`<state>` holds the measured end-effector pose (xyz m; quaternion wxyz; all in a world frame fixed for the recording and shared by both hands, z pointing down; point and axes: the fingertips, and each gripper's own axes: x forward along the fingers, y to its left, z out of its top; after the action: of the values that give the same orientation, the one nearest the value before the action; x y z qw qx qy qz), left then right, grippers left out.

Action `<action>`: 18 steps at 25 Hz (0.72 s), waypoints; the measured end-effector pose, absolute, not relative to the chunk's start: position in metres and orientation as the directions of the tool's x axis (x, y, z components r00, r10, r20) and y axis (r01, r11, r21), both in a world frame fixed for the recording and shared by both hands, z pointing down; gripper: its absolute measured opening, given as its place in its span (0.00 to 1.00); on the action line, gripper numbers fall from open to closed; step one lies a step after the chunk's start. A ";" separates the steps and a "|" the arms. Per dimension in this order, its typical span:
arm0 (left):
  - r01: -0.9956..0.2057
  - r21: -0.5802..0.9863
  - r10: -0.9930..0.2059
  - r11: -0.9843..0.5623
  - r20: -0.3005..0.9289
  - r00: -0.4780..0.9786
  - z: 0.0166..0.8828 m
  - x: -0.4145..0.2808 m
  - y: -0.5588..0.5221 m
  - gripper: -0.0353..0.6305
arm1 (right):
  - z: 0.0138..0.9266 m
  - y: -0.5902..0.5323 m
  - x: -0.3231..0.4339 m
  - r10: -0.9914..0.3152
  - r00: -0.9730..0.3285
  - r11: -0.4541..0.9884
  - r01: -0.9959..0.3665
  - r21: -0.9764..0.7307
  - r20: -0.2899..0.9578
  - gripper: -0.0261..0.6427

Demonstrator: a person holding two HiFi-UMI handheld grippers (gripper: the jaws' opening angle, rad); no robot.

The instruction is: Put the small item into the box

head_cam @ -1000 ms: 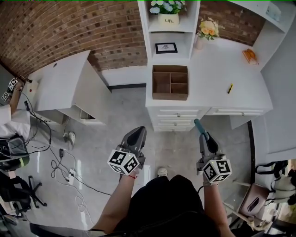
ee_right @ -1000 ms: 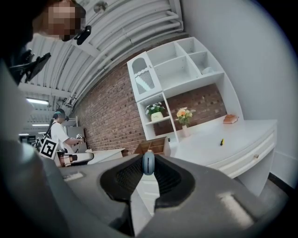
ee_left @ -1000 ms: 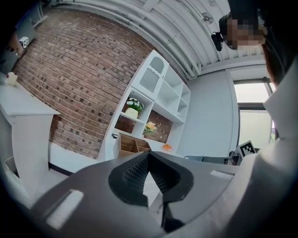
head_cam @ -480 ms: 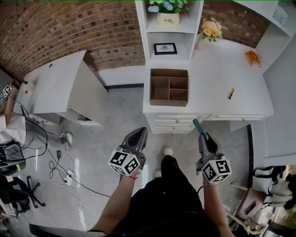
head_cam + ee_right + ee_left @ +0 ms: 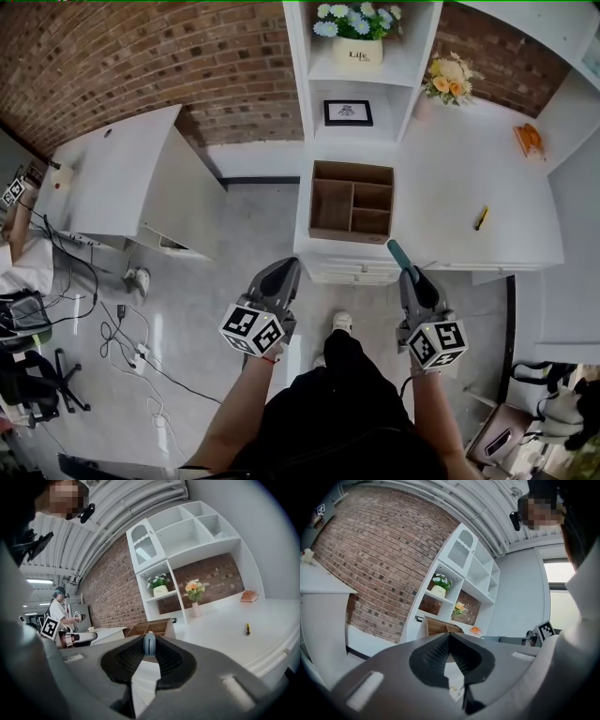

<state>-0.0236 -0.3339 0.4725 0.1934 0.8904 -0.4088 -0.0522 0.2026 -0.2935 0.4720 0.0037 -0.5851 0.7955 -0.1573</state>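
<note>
An open brown box [image 5: 352,202] with several compartments stands on the white desk [image 5: 450,178] near its front edge. It also shows in the right gripper view as the box [image 5: 151,627], just beyond the jaws. My right gripper [image 5: 410,274] is shut on a small teal-blue item [image 5: 399,254], which sticks out forward toward the desk's front. In the right gripper view, the item [image 5: 149,644] stands upright between the pads. My left gripper [image 5: 284,270] hangs over the floor, shut with nothing in it. The same gripper [image 5: 449,638] shows its tips meeting.
A small yellow item [image 5: 481,217] lies on the desk to the right of the box. Shelves with a flower pot [image 5: 361,47] and a framed picture [image 5: 348,112] rise behind it. A second white table [image 5: 112,178] stands at the left. Cables [image 5: 131,328] lie on the floor.
The desk and box have come nearer to both grippers as the person steps forward. Both grippers keep their pose, and the teal-blue item stays gripped.
</note>
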 end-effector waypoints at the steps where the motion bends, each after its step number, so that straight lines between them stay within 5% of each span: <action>1: -0.710 0.389 -0.750 -0.588 0.068 0.658 0.474 -0.023 -0.338 0.06 | 0.473 -0.299 0.202 -0.929 -0.322 0.272 -0.929 -0.252 0.181 0.14; 18: -0.749 0.402 -0.790 -0.527 0.092 0.606 0.491 -0.022 -0.389 0.06 | 0.498 -0.362 0.187 -0.860 -0.420 0.366 -0.903 -0.223 0.288 0.14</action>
<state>-0.0219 -0.3891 0.4914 0.2046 0.8723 -0.4412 -0.0506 0.1873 -0.3615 0.4985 -0.0612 -0.5350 0.8243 -0.1751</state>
